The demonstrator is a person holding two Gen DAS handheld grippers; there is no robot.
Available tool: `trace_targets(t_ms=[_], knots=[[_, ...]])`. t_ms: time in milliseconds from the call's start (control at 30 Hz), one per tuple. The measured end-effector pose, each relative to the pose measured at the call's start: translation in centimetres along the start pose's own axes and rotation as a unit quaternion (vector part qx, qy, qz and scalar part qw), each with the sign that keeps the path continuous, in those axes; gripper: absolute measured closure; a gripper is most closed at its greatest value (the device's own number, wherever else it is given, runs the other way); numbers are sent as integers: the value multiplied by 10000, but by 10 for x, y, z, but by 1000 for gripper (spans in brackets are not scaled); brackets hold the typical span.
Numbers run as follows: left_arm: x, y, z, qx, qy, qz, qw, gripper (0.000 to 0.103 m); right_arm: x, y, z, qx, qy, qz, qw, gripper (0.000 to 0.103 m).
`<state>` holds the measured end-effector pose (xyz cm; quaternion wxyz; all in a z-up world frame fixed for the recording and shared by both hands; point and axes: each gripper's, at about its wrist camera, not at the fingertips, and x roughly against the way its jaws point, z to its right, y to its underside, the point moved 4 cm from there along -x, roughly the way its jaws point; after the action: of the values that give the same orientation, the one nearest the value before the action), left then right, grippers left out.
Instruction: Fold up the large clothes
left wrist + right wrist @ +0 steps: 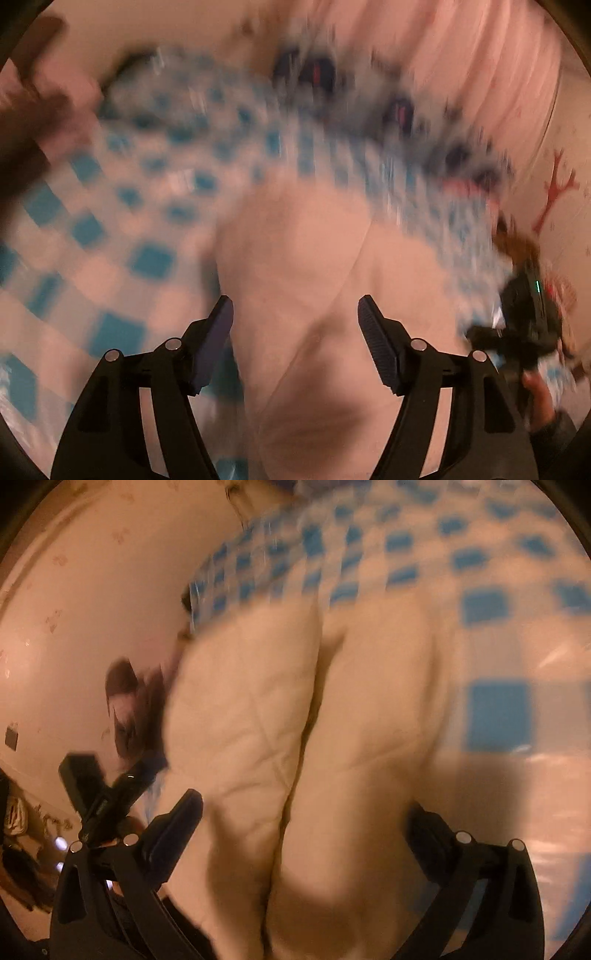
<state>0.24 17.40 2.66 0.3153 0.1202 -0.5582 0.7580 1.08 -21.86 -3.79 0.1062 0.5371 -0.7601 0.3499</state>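
Black fingers of the left gripper [295, 332] are seen lowest in the left wrist view, spread apart with a pale cream garment [306, 266] bunched up between them. The pads don't seem to be pressed on the cloth; a gap is visible on both sides, so it reads as spread rather than pinching. Past the fingertips, the garment is laid on a blue-and-white checked cover [122, 229], which is smeared by motion blur. Off to the right edge, the other black device [524, 314] can be made out, with a bit of a hand [539, 398] below it. Farther back, a pink cloth [461, 55] is hung or draped above the checks, and some dark patterned stuff is strewn along the far edge, too blurred to be named.

In the right wrist view, the right gripper [306, 812] is found wide apart as well, and the same cream garment [258, 720] is piled thick between its fingers in two quilted-looking lobes. Whether the cloth is actually being squeezed can't be told, since the right finger is half hidden behind the fabric. The left gripper's body [96, 790] is seen at the lower left. Beyond, the checked cover [480, 590] is spread out to the right, and a pale wall [92, 590] is seen on the left.
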Motion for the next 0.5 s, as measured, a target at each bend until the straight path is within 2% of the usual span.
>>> trace_targets(t_ms=[67, 100, 167, 233, 267, 367, 400, 433, 467, 500], knots=[[7, -20, 4, 128, 140, 307, 9993, 36, 26, -21, -19, 155, 114, 535, 9984, 5], [2, -29, 9, 106, 232, 324, 9991, 36, 29, -35, -40, 326, 12, 705, 9970, 5], [-17, -36, 18, 167, 359, 231, 9989, 36, 14, -54, -73, 479, -190, 679, 9964, 5], [-38, -32, 23, 409, 496, -15, 9979, 36, -21, -74, -86, 157, -505, 389, 9978, 5], [-51, -24, 20, 585, 528, -188, 9967, 37, -47, -81, -78, -231, -701, 214, 9970, 5], [-82, 2, 21, 557, 452, -413, 9966, 36, -104, -80, -33, -565, -278, 125, 9979, 9], [-89, 8, 23, 492, 532, -435, 9964, 36, -121, -75, -10, -503, -146, 235, 9984, 23], [-98, 12, 26, 418, 580, -466, 9964, 36, -122, -71, 1, -551, -12, 328, 9979, 47], [-106, 15, 29, 315, 422, -530, 9972, 36, -120, -70, 17, -767, 112, 478, 9958, 57], [-109, 18, 31, 174, 309, -556, 9978, 34, -117, -73, 32, -1008, 73, 520, 9935, 74]])
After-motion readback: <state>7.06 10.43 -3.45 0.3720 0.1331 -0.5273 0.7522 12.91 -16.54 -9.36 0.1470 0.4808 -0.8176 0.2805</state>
